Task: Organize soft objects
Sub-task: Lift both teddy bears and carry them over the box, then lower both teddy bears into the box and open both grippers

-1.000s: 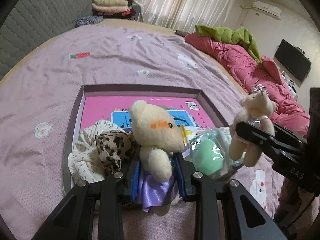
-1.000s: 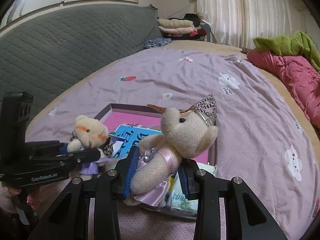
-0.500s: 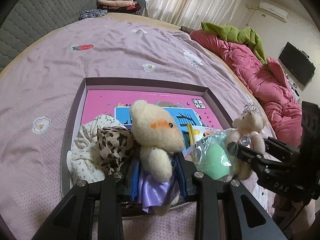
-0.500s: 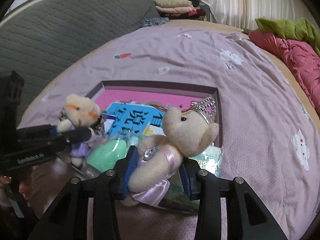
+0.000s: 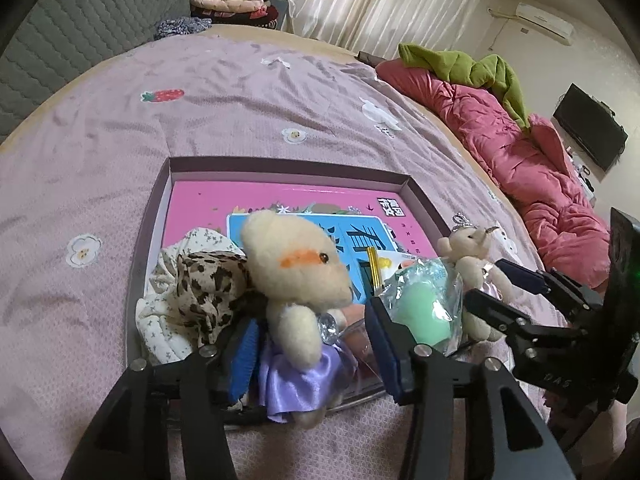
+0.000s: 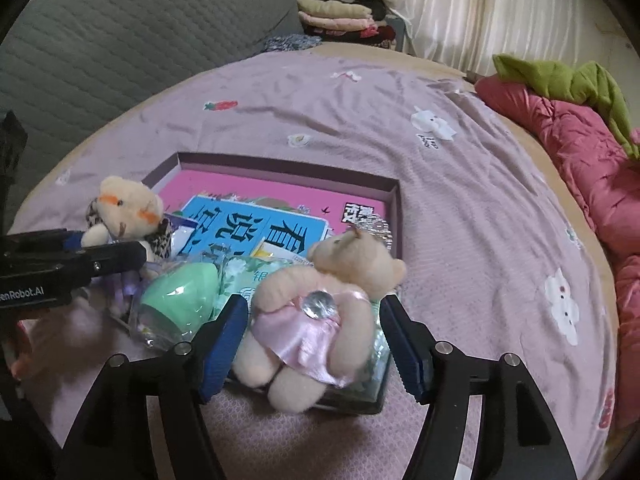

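On the left side of the tray (image 5: 149, 216), the scrunchies (image 5: 192, 292) lie heaped against its wall, as they did a second ago. Just right of them the left tool (image 5: 314, 340) has spread its blue pads since half a second ago: the purple bear (image 5: 298, 280) that it clamped then now sits loose between the open fingers, a clear gap on its right side, its skirt drooping over the tray's near wall. Whether the left pad touches the bear is hard to tell.

Further right, the green egg (image 6: 180, 296) in crinkled plastic rests in the tray beside the book (image 6: 256, 232).

At the right end the right tool (image 6: 314, 342) has likewise opened; the pink bear (image 6: 320, 304), gripped upright a moment before, has tipped onto its front over the tray's near right corner, back and gem toward the camera, face turned away. Its tiara (image 6: 372, 230) is partly hidden behind the head. Both pads stand apart from it.

The tray's near wall is mostly hidden by toys and fingers. The bed (image 6: 460, 208) carries it all.
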### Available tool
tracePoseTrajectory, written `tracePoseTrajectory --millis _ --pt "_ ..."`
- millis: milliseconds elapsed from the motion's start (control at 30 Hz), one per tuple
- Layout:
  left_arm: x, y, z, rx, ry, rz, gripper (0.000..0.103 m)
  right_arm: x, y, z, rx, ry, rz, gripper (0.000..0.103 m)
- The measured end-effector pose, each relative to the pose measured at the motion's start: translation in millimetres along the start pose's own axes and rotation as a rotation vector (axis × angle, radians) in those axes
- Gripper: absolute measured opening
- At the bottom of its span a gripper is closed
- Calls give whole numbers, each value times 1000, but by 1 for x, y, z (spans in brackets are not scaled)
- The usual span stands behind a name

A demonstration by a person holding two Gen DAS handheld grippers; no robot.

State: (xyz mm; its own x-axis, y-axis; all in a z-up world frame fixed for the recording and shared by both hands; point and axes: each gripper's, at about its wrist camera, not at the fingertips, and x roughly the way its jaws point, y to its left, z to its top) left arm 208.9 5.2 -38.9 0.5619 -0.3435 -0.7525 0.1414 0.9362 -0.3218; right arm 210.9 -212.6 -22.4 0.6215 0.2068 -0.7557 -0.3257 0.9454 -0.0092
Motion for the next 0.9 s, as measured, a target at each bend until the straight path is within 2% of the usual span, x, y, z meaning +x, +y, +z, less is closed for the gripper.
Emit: tracePoseTrajectory --millis 200,400,900 --pt "-14 5 4 -14 -64 6 52 -24 -7 1 57 -92 32 71" --pt "-25 6 6 -4 -110 56 53 -38 -4 4 77 -170 56 73" --pt "-39 15 10 -8 -150 129 54 -48 -4 1 133 -232 78 74"
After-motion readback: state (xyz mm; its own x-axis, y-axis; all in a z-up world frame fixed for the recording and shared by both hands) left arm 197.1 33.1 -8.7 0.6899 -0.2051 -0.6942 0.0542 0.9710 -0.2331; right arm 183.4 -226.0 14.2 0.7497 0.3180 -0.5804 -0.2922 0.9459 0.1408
